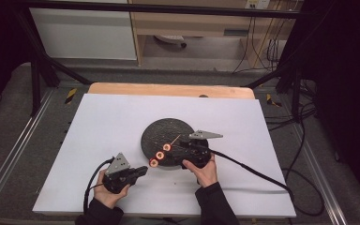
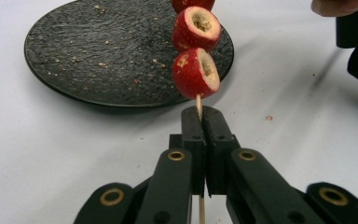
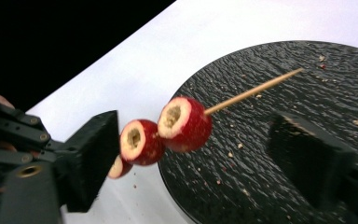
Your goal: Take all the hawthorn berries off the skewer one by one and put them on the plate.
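left gripper (image 2: 200, 116) clamps the skewer (image 2: 198, 103) base; right gripper (image 3: 191, 154) stands wide around the top fruit (image 3: 185, 123), untouched. next: close and slide it off over the plate (image 3: 279, 186).

The high view was evenly lit from above: the white table sheet (image 1: 122, 140) read bright, while the floor and both outer edges fell into near-black. Shadows under the grippers were soft and short. In the left gripper view the fruits (image 2: 196, 72) and the dark plate (image 2: 74, 56) were sharp. In the right gripper view the near jaws were blurred, the far left corner was black, and the skewer (image 3: 251, 93) stayed crisp.
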Available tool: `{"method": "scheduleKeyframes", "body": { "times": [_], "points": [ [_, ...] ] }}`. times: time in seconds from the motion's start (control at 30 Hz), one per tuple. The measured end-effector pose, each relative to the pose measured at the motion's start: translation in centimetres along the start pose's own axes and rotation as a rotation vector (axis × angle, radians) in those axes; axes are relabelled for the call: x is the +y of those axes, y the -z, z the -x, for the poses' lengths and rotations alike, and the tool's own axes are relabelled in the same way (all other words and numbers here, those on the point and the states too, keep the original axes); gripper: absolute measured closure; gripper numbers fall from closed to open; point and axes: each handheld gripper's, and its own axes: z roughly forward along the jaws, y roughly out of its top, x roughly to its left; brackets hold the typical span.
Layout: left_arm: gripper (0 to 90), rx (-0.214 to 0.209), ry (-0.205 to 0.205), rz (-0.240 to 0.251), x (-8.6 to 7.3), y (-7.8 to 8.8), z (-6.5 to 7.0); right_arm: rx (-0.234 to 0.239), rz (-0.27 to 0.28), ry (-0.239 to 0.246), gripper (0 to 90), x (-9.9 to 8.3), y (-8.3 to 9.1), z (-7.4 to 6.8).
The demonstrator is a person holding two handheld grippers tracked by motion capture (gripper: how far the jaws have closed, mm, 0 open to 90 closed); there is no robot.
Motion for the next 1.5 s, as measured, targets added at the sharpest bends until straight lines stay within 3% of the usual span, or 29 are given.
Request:
{"method": "scheduleKeyframes", "body": {
  "times": [0.3, 0.67, 0.87, 1.37, 1.5],
  "points": [
    [88.2, -0.005, -0.01, 0.009, 0.0, 0.0, 0.3, 0.028, 0.03, -0.05, 38.7, 0.1, -0.6, 0.4],
    [88.2, -0.004, -0.016, 0.028, 0.1, 0.2, 0.5, 0.089, 0.009, -0.126, 60.9, 0.0, -0.9, 0.5],
    [88.2, -0.003, -0.018, 0.043, 0.1, 0.3, 0.5, 0.105, 0.017, -0.152, 62.1, 0.3, -0.7, 0.5],
    [88.2, -0.001, -0.022, 0.076, 0.3, 0.9, 0.5, 0.068, 0.084, -0.153, 62.3, 3.0, 1.2, 1.5],
    [88.2, 0.0, -0.019, 0.076, 0.3, 0.9, 0.5, 0.037, 0.101, -0.15, 62.4, 4.0, 1.9, 2.2]
  ]
}}
